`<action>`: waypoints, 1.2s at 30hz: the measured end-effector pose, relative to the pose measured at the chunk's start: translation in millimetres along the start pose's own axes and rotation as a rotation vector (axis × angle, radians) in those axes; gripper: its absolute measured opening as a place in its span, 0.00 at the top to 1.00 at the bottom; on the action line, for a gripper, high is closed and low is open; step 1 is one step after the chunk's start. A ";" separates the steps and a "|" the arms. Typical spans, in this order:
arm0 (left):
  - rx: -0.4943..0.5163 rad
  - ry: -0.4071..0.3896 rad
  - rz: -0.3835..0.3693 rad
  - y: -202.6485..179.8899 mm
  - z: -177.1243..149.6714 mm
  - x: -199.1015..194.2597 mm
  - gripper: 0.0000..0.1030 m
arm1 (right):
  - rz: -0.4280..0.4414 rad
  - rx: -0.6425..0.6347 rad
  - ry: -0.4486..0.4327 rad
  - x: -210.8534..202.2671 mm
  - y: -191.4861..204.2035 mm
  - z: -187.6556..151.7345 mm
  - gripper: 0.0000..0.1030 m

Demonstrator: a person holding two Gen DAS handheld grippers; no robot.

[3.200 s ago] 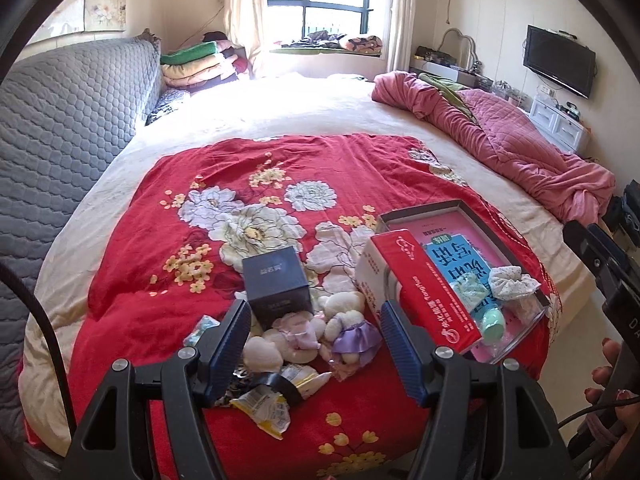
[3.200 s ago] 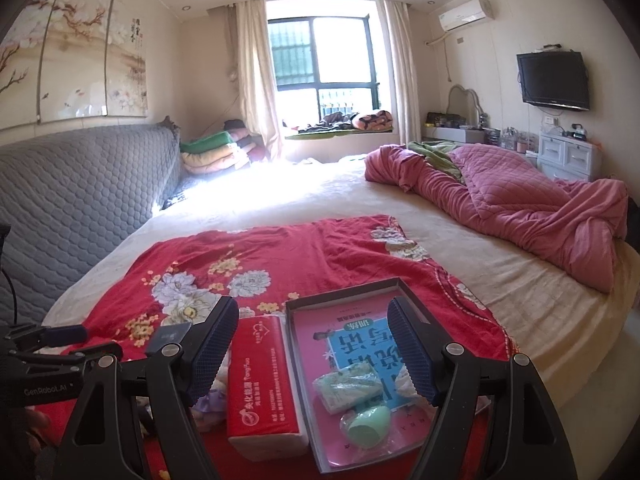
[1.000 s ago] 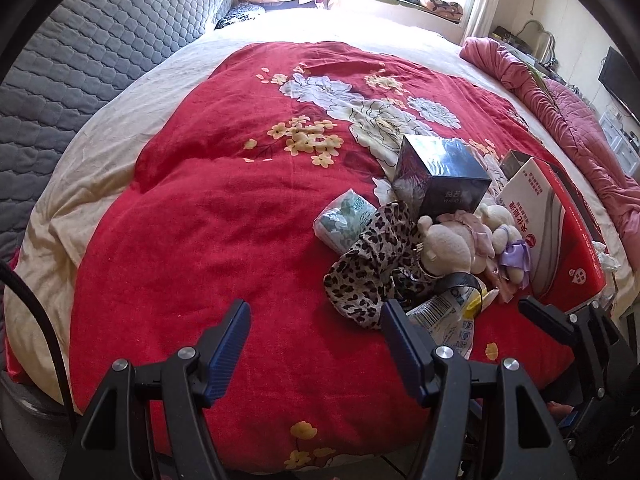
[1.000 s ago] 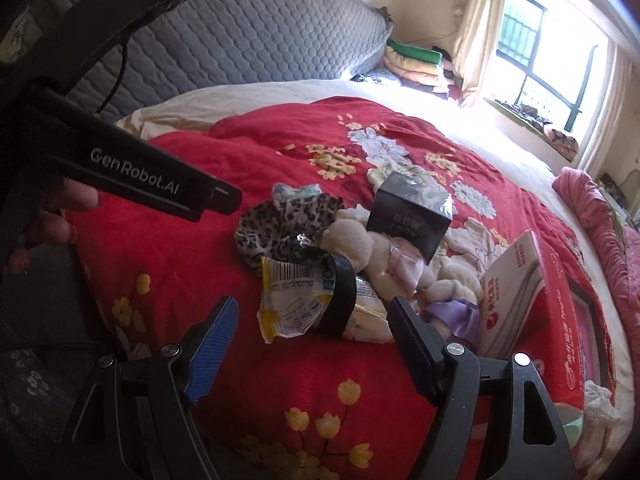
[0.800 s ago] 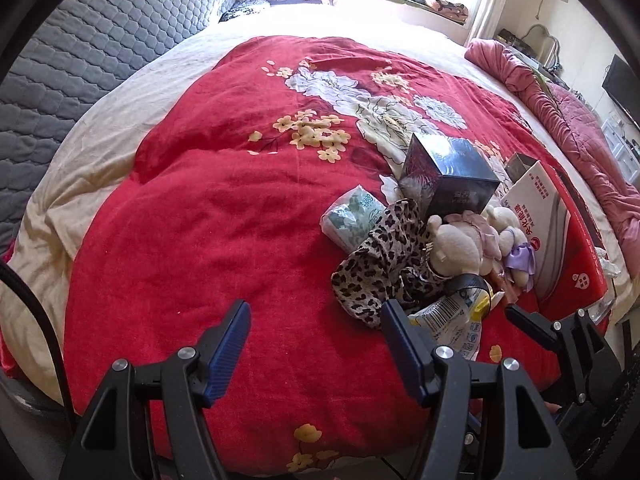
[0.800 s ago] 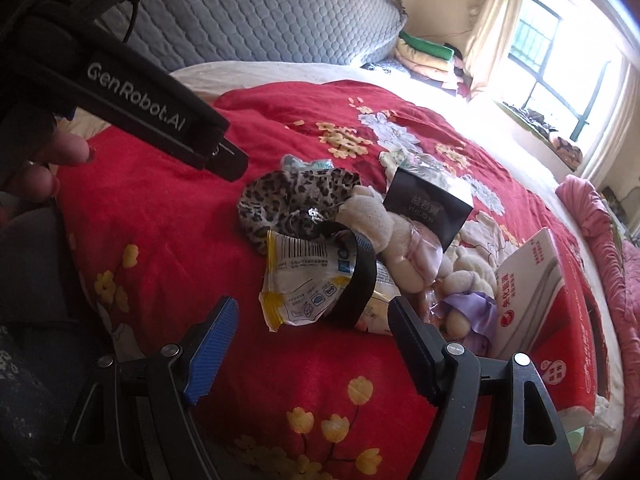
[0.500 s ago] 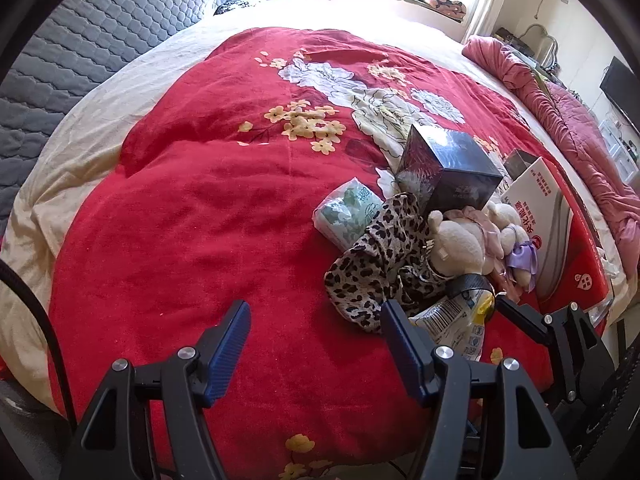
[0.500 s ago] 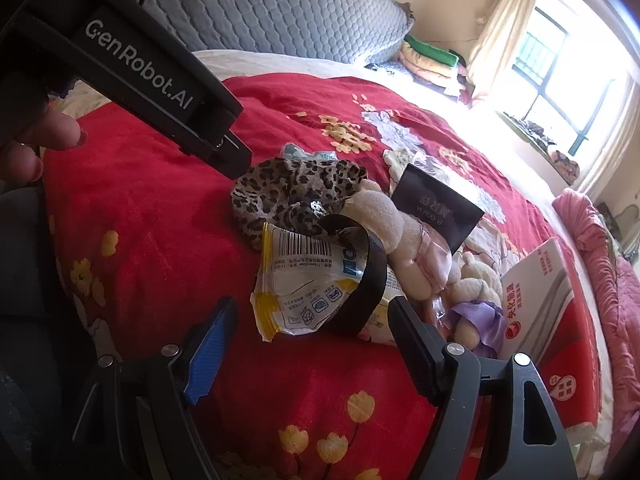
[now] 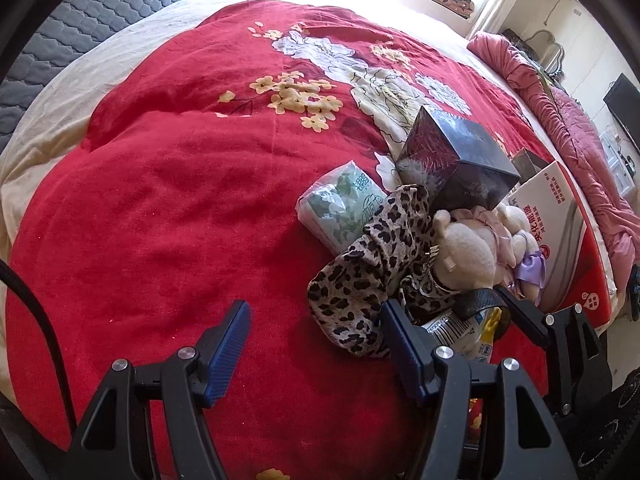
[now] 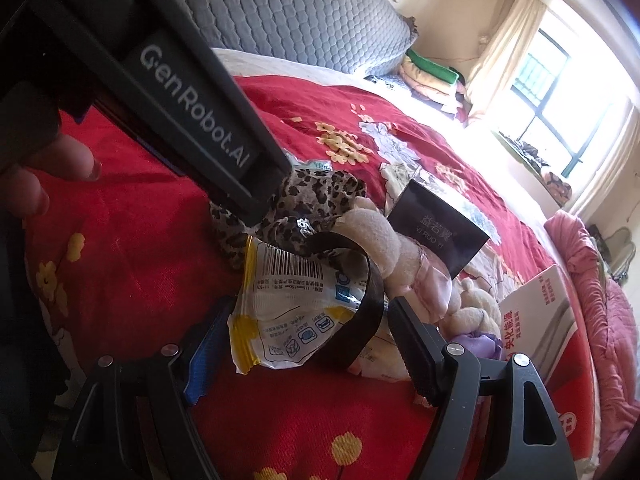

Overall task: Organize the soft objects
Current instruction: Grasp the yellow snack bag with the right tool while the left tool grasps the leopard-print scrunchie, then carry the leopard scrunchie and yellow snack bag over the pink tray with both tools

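I am bringing both grippers down toward a heap of items lying on the red floral blanket (image 9: 168, 184), near its front edge. The right gripper (image 10: 304, 340) is standing with its jaws wide, straddling the yellow-edged snack packet (image 10: 288, 304) and the black band (image 10: 360, 300) looped over it; neither pad is pressing on them, so nothing is held. I judge this wide stance is meant to clear the packet's crinkled width before any closing. The left gripper (image 9: 316, 336) is also open, moderately wide, with only bare blanket between its pads; its right finger is lying just beside the leopard-print cloth (image 9: 380, 264), which I judge to be its target. Behind the cloth, the tissue pack (image 9: 340, 204), the cream plush bear (image 9: 468, 252) and the dark box (image 9: 460, 160) are crowding together, with the white-and-red carton (image 9: 556, 232) beyond them.

Compared with one second earlier, both views are sitting lower and closer: the pile is filling more of each picture, and the left gripper's arm is now crossing the upper left of the right view, overlapping the leopard cloth. The right jaws' spread looks much the same. The items themselves have not shifted.
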State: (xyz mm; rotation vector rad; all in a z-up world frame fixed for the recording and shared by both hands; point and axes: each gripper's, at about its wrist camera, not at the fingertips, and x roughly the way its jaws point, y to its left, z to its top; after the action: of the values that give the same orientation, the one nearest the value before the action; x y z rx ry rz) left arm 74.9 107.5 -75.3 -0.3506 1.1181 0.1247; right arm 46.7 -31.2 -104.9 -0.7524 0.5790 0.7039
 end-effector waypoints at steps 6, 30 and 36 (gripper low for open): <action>-0.009 -0.005 -0.016 2.7 1.5 8.2 0.35 | 0.049 0.052 0.007 -1.1 -16.2 3.3 0.34; 0.090 -0.148 -0.118 -12.7 -12.9 -27.6 0.96 | 0.345 0.392 -0.080 -46.6 -67.9 -4.1 0.41; 0.120 -0.220 -0.097 -25.8 -15.0 -51.7 0.96 | 0.321 0.419 -0.120 -57.0 -77.8 -2.9 0.41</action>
State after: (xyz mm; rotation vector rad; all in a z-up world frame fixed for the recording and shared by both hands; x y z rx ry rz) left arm 46.5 82.2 -29.3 -0.2764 0.8846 0.0095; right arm 68.1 -94.9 -35.6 -0.2261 0.7166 0.8798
